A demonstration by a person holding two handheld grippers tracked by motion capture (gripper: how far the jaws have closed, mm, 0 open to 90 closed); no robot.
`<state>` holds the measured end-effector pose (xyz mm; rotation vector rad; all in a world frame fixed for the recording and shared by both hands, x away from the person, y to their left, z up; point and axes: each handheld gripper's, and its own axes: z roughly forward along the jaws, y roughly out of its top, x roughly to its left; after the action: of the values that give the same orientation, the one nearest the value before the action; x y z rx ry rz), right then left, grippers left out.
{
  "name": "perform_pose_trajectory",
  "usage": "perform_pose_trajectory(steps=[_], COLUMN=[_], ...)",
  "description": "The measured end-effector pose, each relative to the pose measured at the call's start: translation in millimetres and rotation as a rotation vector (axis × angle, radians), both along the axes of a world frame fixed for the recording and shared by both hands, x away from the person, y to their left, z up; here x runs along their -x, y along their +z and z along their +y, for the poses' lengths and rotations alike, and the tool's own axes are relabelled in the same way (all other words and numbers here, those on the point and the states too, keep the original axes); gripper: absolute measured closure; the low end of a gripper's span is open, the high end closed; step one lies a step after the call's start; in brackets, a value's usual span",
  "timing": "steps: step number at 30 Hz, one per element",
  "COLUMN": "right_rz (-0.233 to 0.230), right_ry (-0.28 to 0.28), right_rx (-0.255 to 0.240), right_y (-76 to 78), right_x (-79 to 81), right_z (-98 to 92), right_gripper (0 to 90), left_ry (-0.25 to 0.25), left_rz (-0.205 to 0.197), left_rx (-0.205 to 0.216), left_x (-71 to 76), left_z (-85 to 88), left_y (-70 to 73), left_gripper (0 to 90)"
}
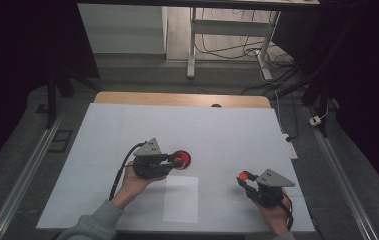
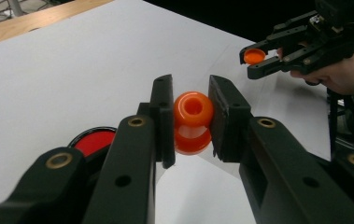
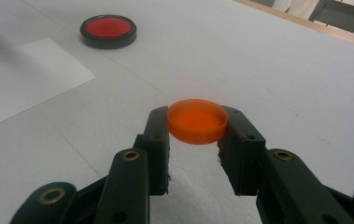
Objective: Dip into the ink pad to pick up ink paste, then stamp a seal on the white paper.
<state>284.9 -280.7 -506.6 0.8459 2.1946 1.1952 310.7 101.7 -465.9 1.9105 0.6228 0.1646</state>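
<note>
My left gripper is shut on an orange spool-shaped piece with a hole in its top, held upright above the white table. In the high view this left gripper hangs right over a red disc in a black rim. That disc lies on the table just left of the jaws. My right gripper is shut on a shallow orange cap, held level above the table. From above, the right gripper sits at the front right, apart from the left one.
A white sheet of paper lies on the white table cover between the two hands. The wooden table edge runs along the far side. Beyond it stand desk legs and cables on the floor.
</note>
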Motion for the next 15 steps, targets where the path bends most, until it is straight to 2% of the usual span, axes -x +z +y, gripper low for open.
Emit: perform_pose_trajectory(steps=[6,9,15], right_rz=[0.001,0.003,0.003], right_ry=[0.003,0.003,-0.001], right_rx=[0.001,0.002,-0.010], right_y=[-0.5,-0.9,-0.7], right_x=[-0.7,-0.8,-0.6], right_z=[1.0,1.0,-0.1], right_gripper=[64.4,64.4,64.4], left_ry=[-0.017,-0.023,-0.029], left_rz=[0.022,0.035,0.038], left_rx=[-0.010,0.000,-0.006], left_x=[2.1,2.2,4.4], left_z=[-0.5,0.2,-0.8], left_y=[-3.6,-4.9,-6.5], left_gripper=[72.0,72.0,72.0])
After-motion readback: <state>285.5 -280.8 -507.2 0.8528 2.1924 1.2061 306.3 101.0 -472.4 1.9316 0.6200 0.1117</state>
